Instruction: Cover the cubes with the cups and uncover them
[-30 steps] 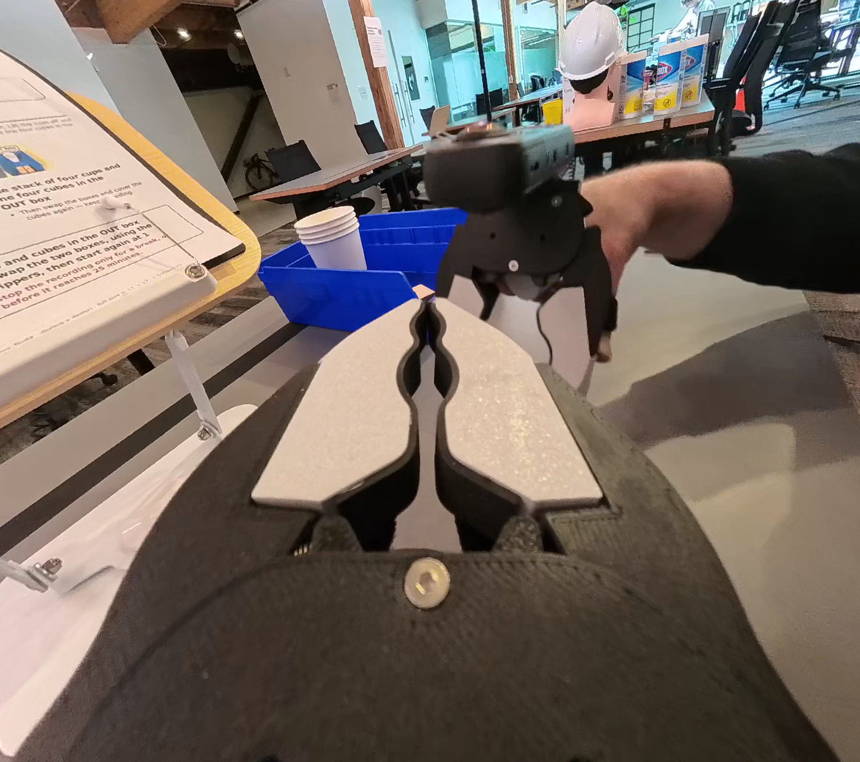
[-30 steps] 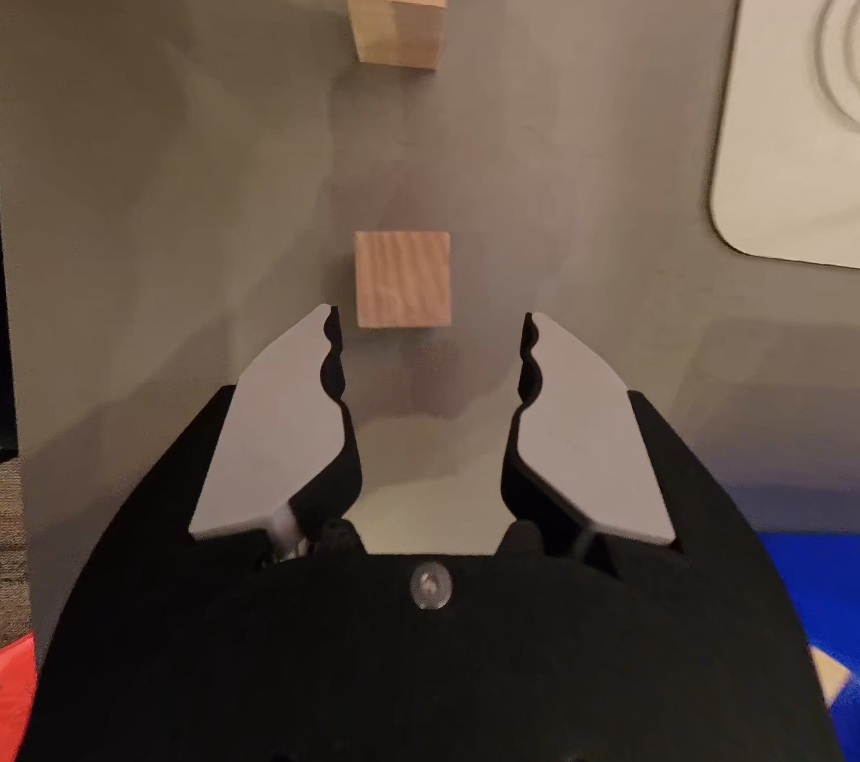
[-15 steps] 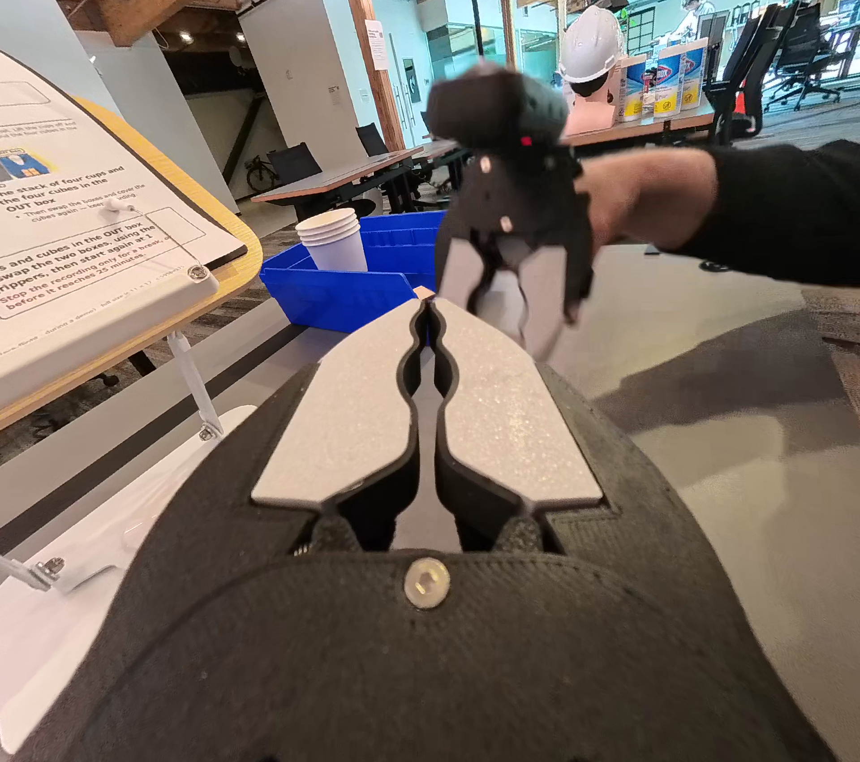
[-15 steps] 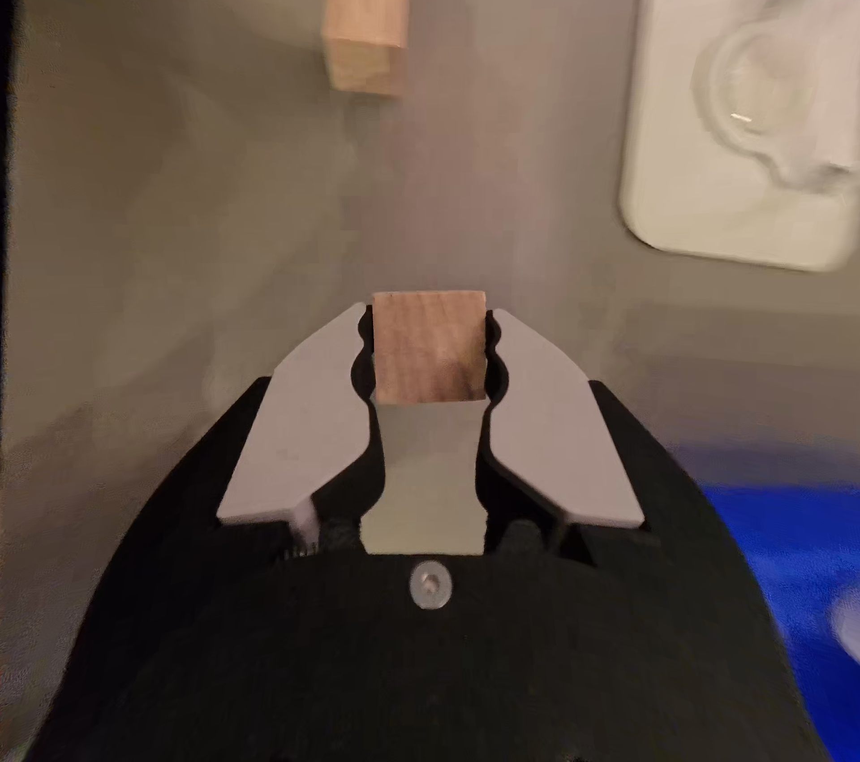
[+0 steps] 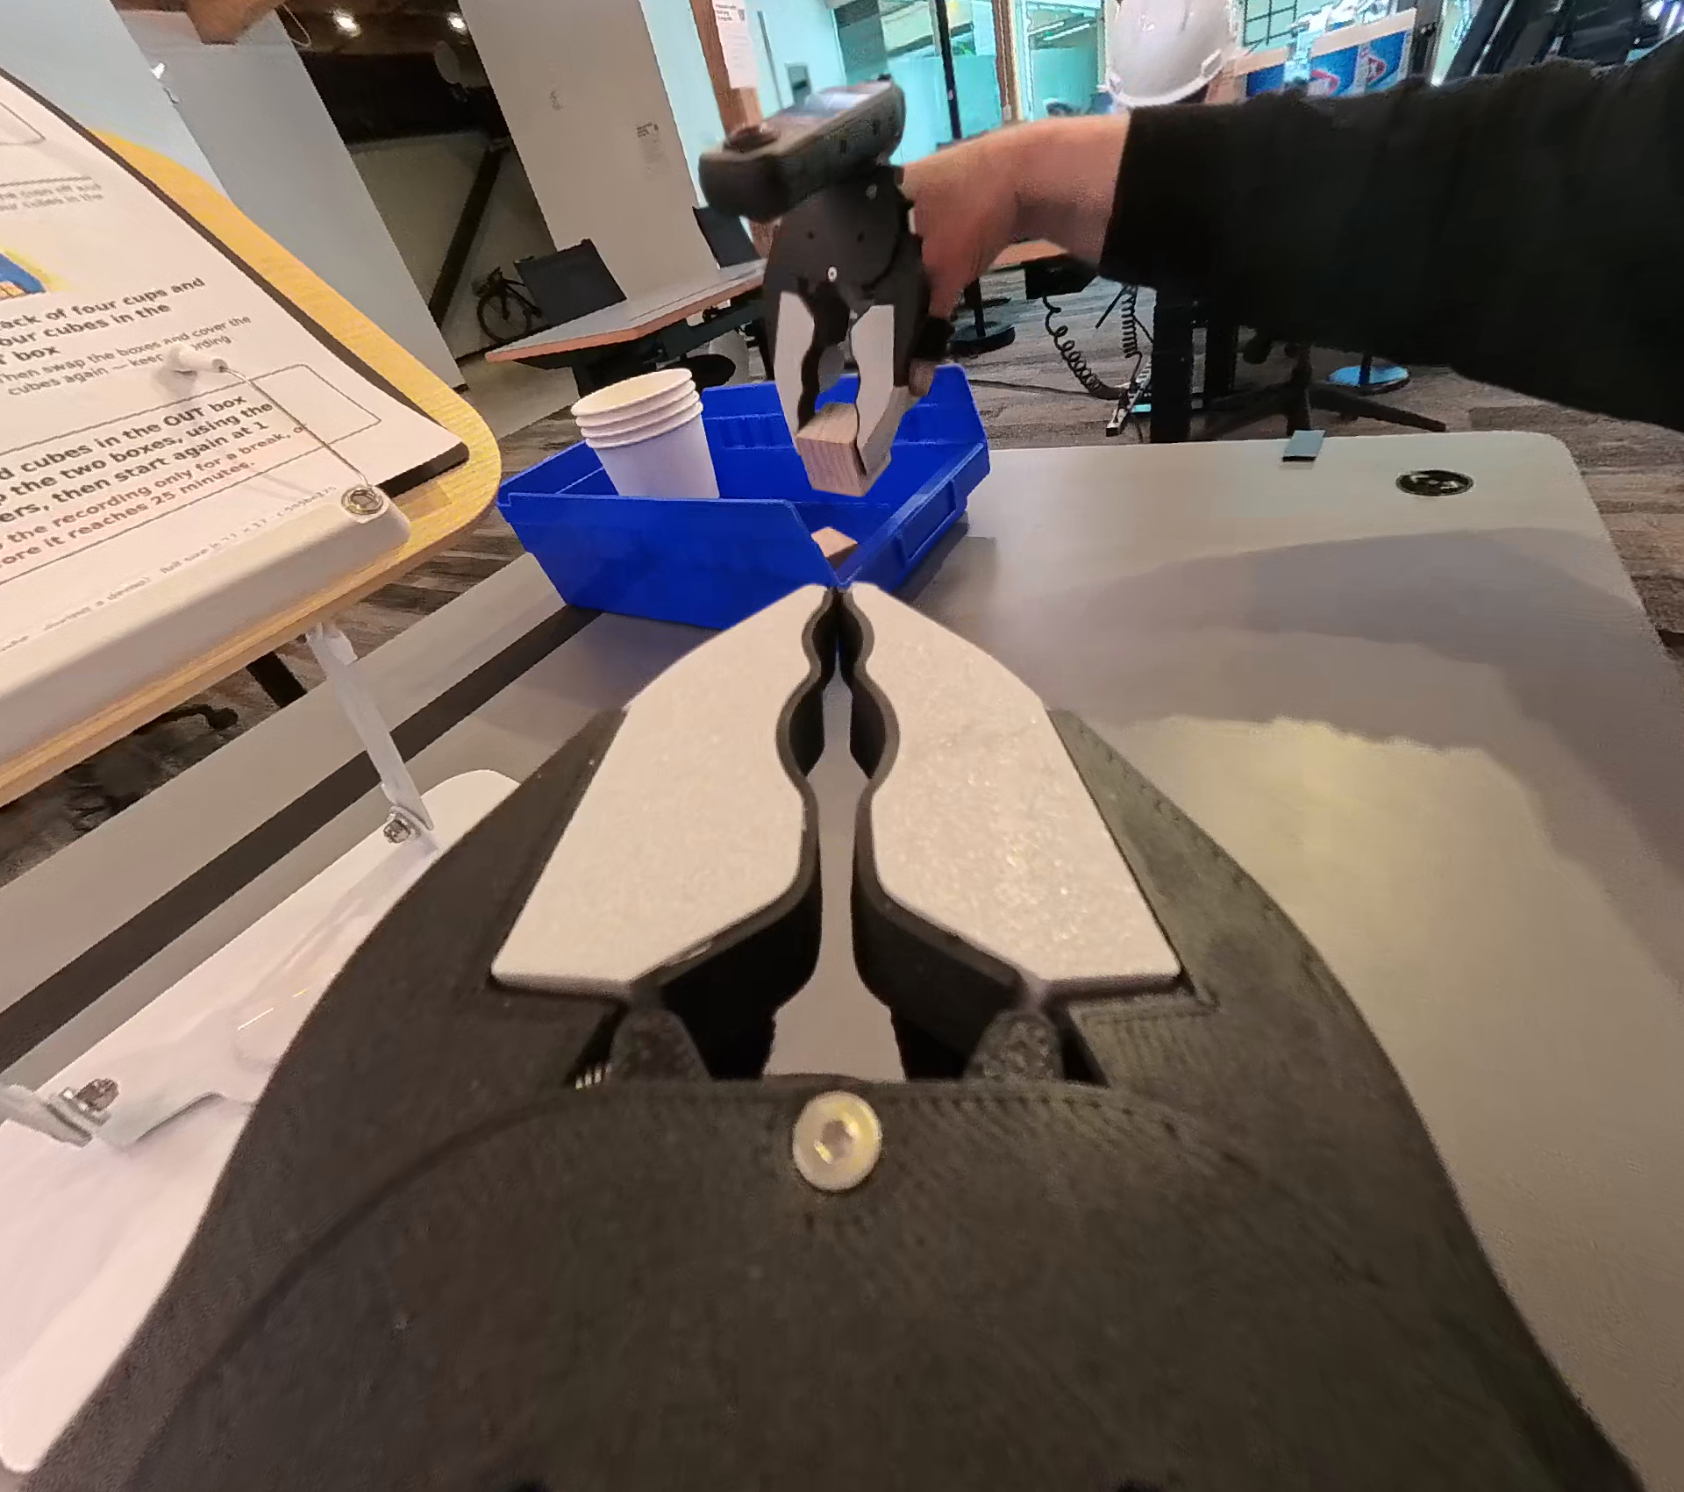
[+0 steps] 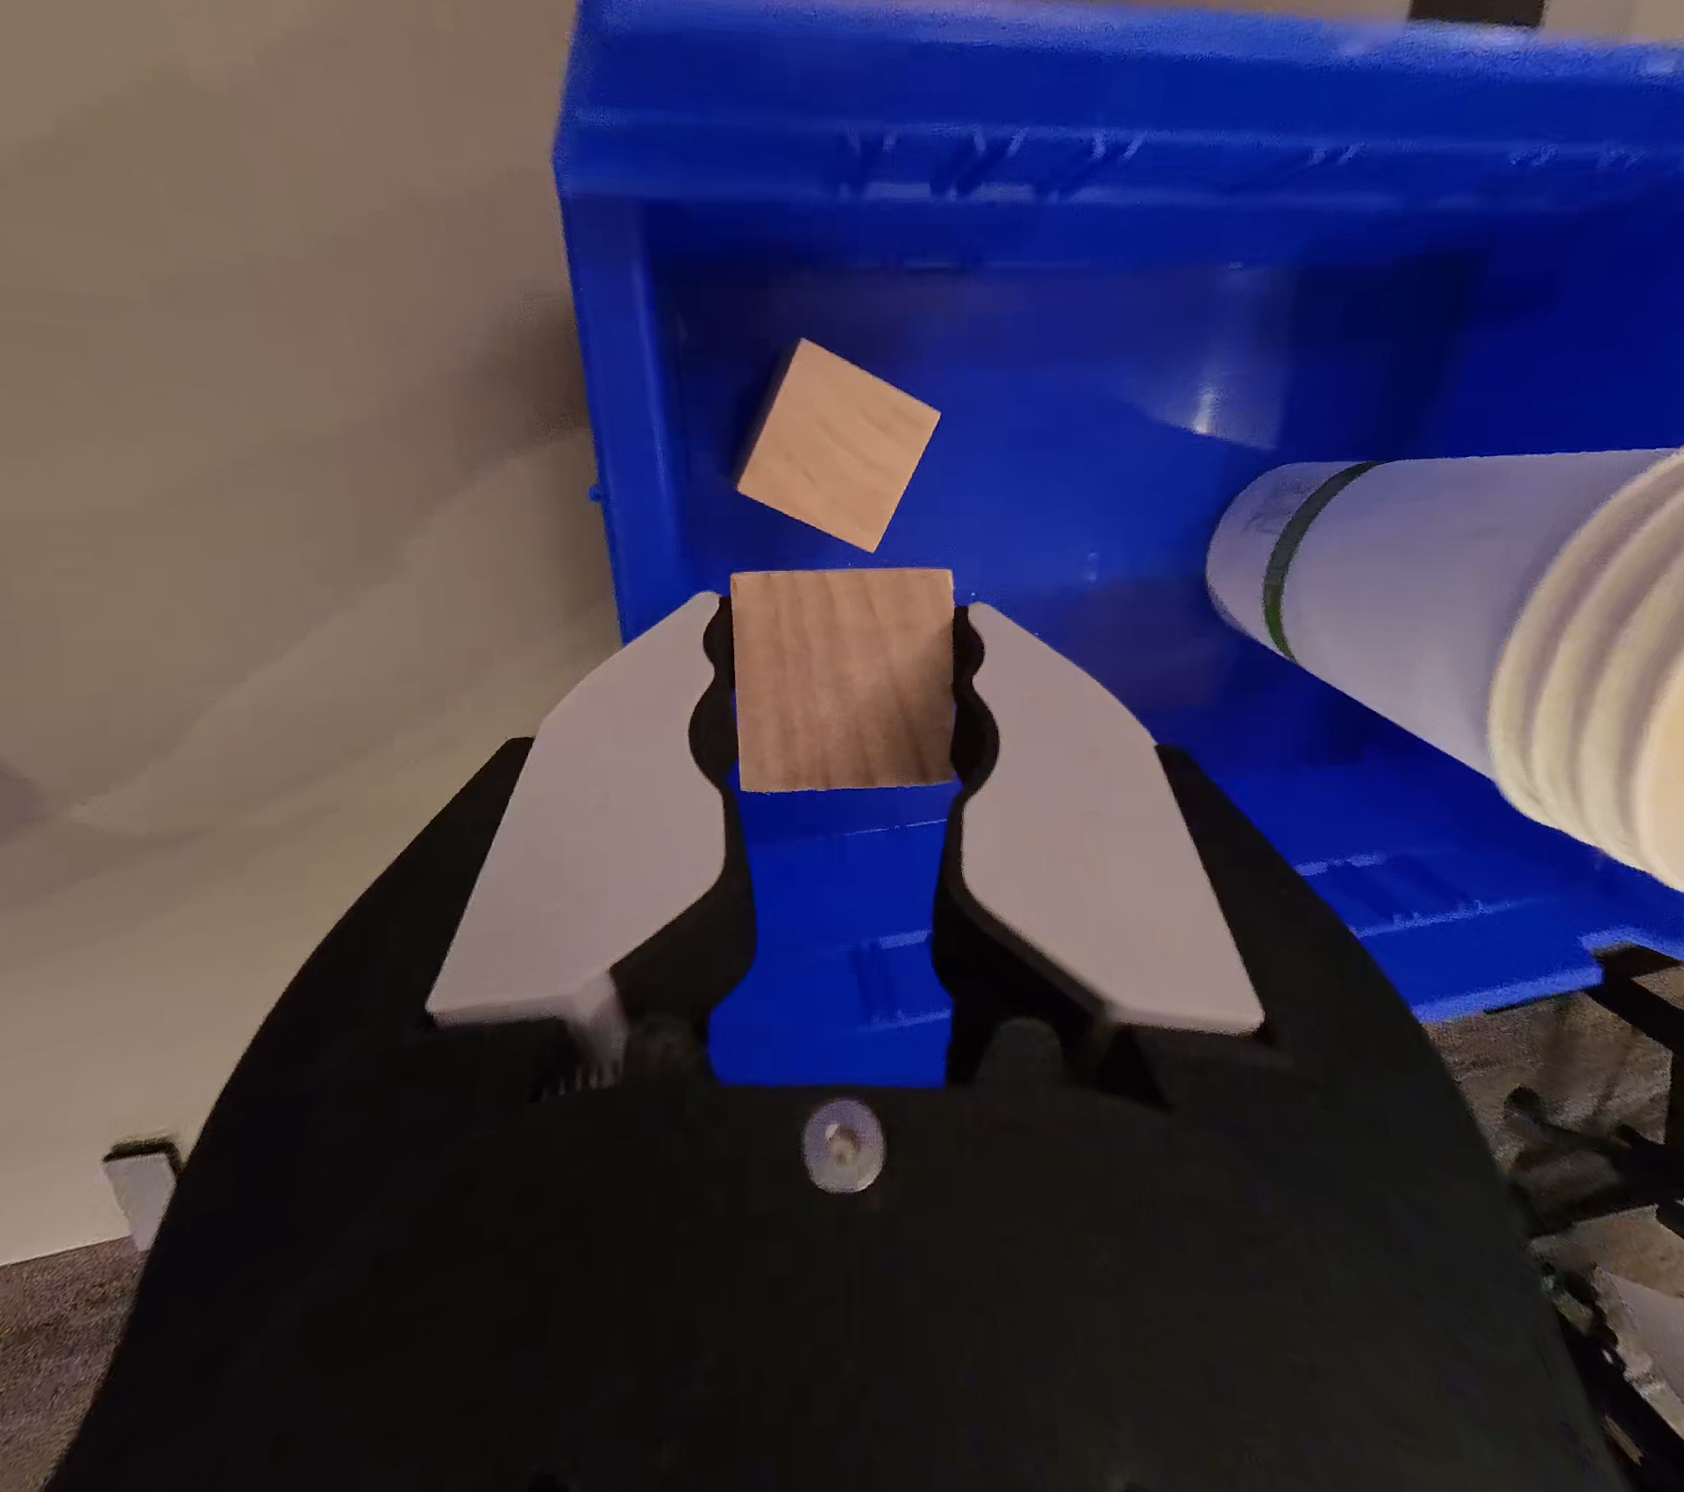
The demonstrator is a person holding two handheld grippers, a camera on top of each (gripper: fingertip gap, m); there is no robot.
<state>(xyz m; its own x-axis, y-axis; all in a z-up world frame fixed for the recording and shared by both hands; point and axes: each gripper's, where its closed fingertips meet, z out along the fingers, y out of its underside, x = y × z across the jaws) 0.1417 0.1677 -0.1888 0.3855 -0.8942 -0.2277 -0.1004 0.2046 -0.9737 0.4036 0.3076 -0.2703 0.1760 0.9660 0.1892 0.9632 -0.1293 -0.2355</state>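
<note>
My right gripper (image 6: 843,614) is shut on a wooden cube (image 6: 843,683) and holds it above the blue bin (image 6: 1048,81). In the left wrist view the same gripper (image 5: 843,437) hangs over the bin (image 5: 693,546) with the cube (image 5: 831,455) between its fingers. A second wooden cube (image 6: 838,444) lies on the bin floor; a corner of it shows in the left wrist view (image 5: 836,540). A stack of white paper cups (image 5: 652,432) stands in the bin's left part, also seen in the right wrist view (image 6: 1476,628). My left gripper (image 5: 836,603) is shut and empty, low over the grey table (image 5: 1276,628).
A tilted instruction board (image 5: 182,391) on a clear stand with a white base (image 5: 137,1102) sits at the left. A person's hand and black sleeve (image 5: 1367,218) reach in from the right. The table's far edge lies just behind the bin.
My right gripper closed on a cube on the table, lifted it and carried it over the blue bin. My left gripper stayed shut and still.
</note>
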